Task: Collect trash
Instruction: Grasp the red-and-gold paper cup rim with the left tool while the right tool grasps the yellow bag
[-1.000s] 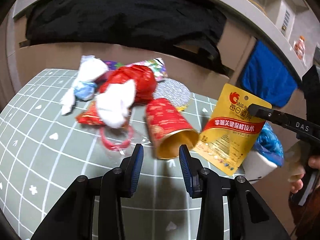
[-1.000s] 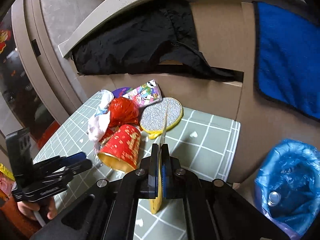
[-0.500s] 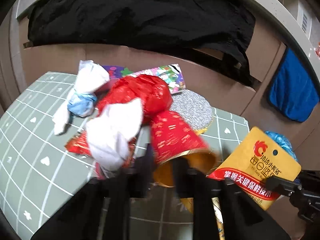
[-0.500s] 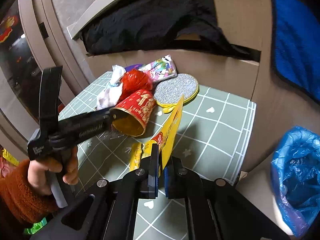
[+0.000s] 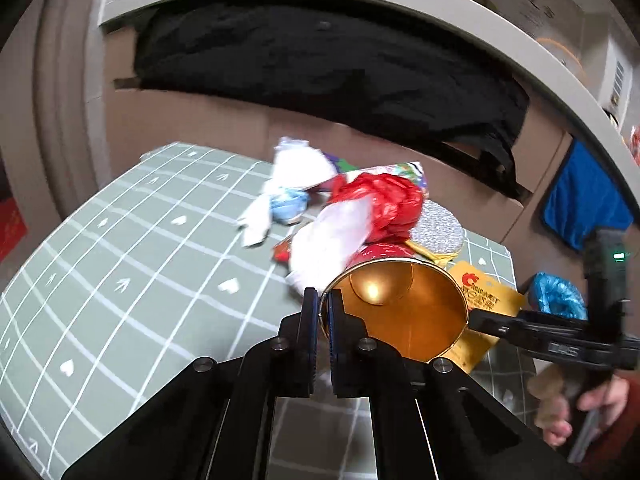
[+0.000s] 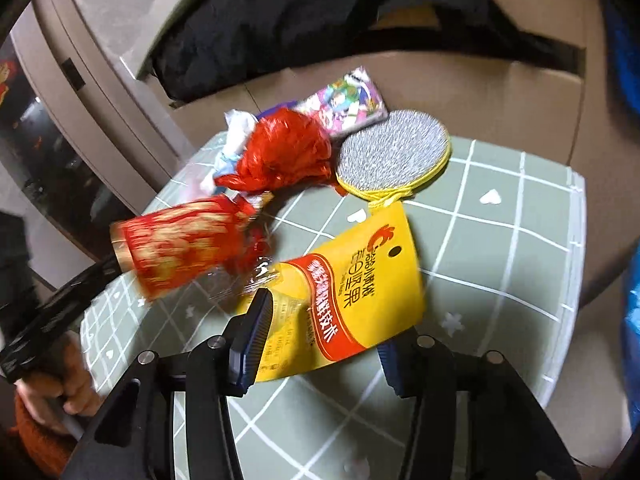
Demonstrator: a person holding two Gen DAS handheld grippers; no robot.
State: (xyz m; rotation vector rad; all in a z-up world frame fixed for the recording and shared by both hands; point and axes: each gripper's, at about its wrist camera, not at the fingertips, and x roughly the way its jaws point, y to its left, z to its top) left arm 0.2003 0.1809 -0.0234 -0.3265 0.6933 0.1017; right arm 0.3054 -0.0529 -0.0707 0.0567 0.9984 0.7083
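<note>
The red cup (image 5: pixel 394 312) is taken as the landmark. Left of it lies bare green bench (image 5: pixel 132 280). At the cup's left rim the left hand-held gripper (image 5: pixel 323 312) is clamped thin on the wall, one pad outside and one inside, its jaws having just been closing. The cup is held with its gold mouth toward that camera, so its long axis runs away along the fingers, toward the trash heap behind it: white tissue (image 5: pixel 332 240), a red bag (image 5: pixel 380 200) and a round scourer (image 5: pixel 438 230).

Right of the cup, the yellow pouch (image 6: pixel 352 292) lies flat on the bench, its printed face up and its hang-hole end pointing away toward the scourer. The right hand-held gripper (image 6: pixel 324 336) stands over the pouch's near end with its jaws wide, one on each side of the pouch, having just been opening; no pad is seen pressing on the pouch, so it is judged released.

Farther right, beyond the bench edge, a blue bag (image 5: pixel 558 294) is seen, judged the bin. It lies on the right hand's side, well apart from the cup. The cup is therefore judged to need carrying rightward across the pouch, mouth kept clear of the right hand-held gripper, which is nearer the bag.
</note>
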